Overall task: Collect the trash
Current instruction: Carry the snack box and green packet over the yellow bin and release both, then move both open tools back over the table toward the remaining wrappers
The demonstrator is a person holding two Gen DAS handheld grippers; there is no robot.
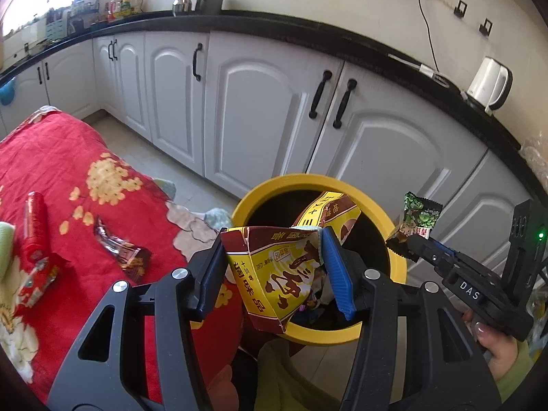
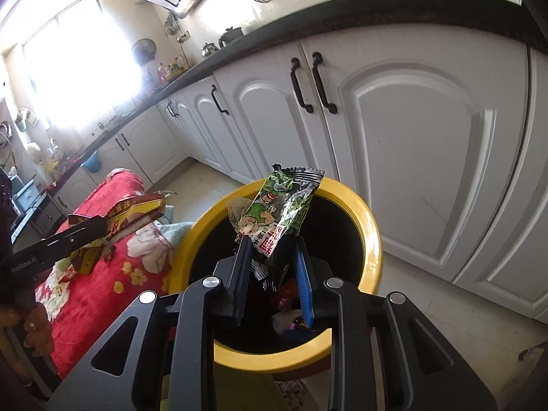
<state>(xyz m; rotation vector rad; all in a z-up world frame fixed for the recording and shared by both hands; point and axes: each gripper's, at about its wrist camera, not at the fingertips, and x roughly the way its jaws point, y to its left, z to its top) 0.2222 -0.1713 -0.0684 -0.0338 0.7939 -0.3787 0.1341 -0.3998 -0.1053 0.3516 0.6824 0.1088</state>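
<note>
**A:** Yellow rim, black inside: that is the bin (image 1: 399, 267), standing on the pale floor tiles in front of the white cabinets (image 1: 260, 109). What does the left gripper (image 1: 274, 267) hold?

**B:** A torn carton (image 1: 274, 274), yellow and maroon with large printed characters. Its top is ripped open and the card is creased. The fingers (image 1: 337, 274) pinch it from both sides, one black pad, one blue, and it hangs over the near half of the bin's mouth.

**A:** And the right gripper (image 2: 272, 260)?

**B:** It pinches a green wrapper (image 2: 284, 209), crinkled foil with a cartoon figure and a red label, its top edge serrated. The fingers (image 2: 304, 281) grip the lower end, so the wrapper stands up above the bin's opening. In the left view it shows just past the bin's right rim, with a hand (image 1: 493, 339) in a green sleeve behind the tool.

**A:** Anything already inside?

**B:** Yes, some crumpled wrappers (image 2: 291, 308) lie at the bottom, pink and purple among them; what they are cannot be made out.

**A:** What lies outside the bin?

**B:** A red flowered cloth (image 1: 102, 171) covers the desk just left of the bin. On it lie a dark brown wrapper (image 1: 123, 253), twisted and shiny, and further left a red pack (image 1: 36, 243), long and partly crushed. Both are well apart from the grippers.
</note>
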